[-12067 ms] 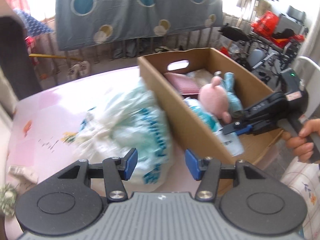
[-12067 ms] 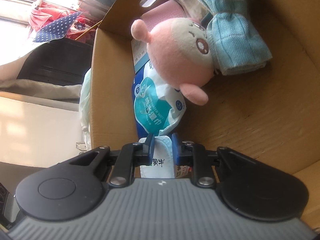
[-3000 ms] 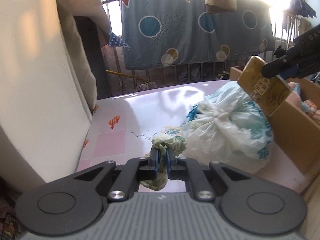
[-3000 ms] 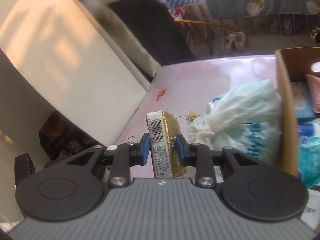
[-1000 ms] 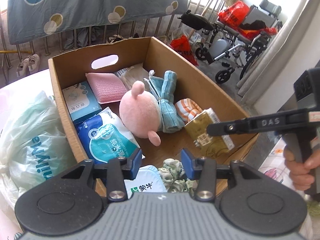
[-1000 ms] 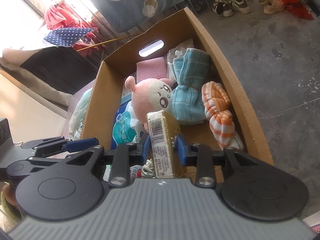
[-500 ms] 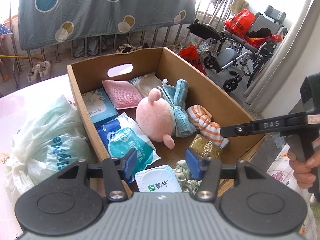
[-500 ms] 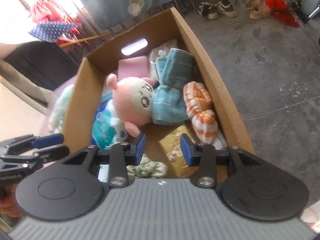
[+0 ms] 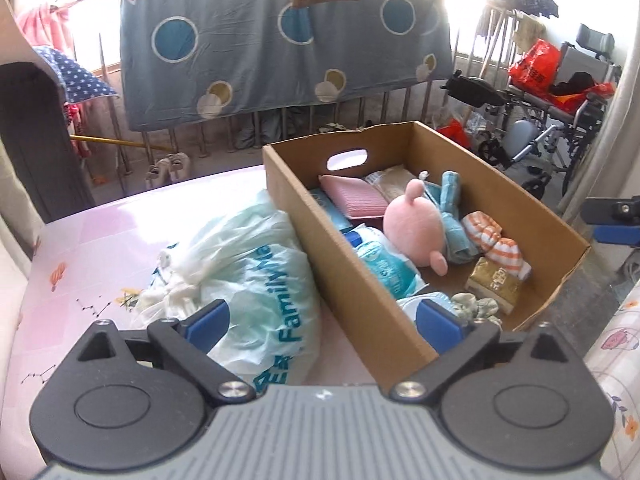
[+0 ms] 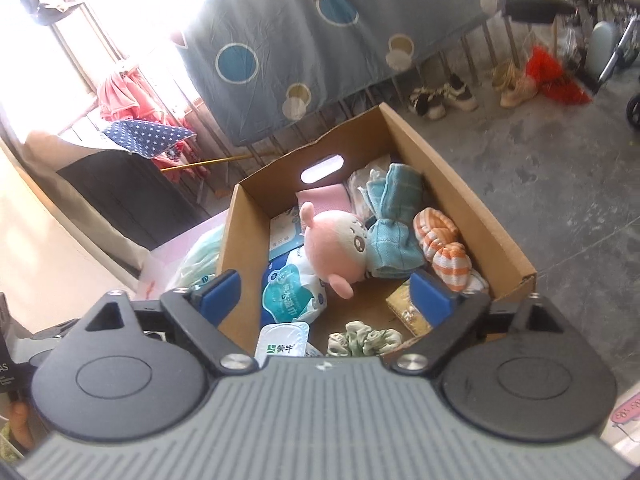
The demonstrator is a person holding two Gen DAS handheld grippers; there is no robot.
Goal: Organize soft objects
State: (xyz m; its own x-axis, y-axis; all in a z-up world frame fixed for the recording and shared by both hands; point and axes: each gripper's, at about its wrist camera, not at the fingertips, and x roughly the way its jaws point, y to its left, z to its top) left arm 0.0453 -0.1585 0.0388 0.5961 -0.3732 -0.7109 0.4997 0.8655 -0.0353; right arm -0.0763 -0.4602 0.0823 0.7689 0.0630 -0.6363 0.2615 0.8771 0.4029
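Note:
A cardboard box [image 9: 532,208] [image 10: 496,240] holds a pink plush toy [image 9: 416,228] [image 10: 340,248], a blue towel [image 10: 392,224], an orange striped sock [image 9: 496,240] [image 10: 444,252], a gold pack [image 9: 496,284] [image 10: 404,308], a green scrunchie [image 9: 476,306] [image 10: 364,340] and wipes packs [image 10: 292,288]. A white plastic bag [image 9: 256,264] lies on the pink table left of the box. My left gripper [image 9: 322,322] is open and empty, above the bag and the box's near corner. My right gripper [image 10: 326,294] is open and empty above the box.
A blue dotted sheet [image 9: 280,44] hangs on a railing behind. A wheelchair [image 9: 552,120] and red bags stand at the right. A dark cabinet [image 9: 28,140] is at the left. Shoes [image 10: 444,96] lie on the concrete floor.
Both grippers have pulled back from the box and opened wider. The gold pack and the scrunchie lie in the box where they were let go.

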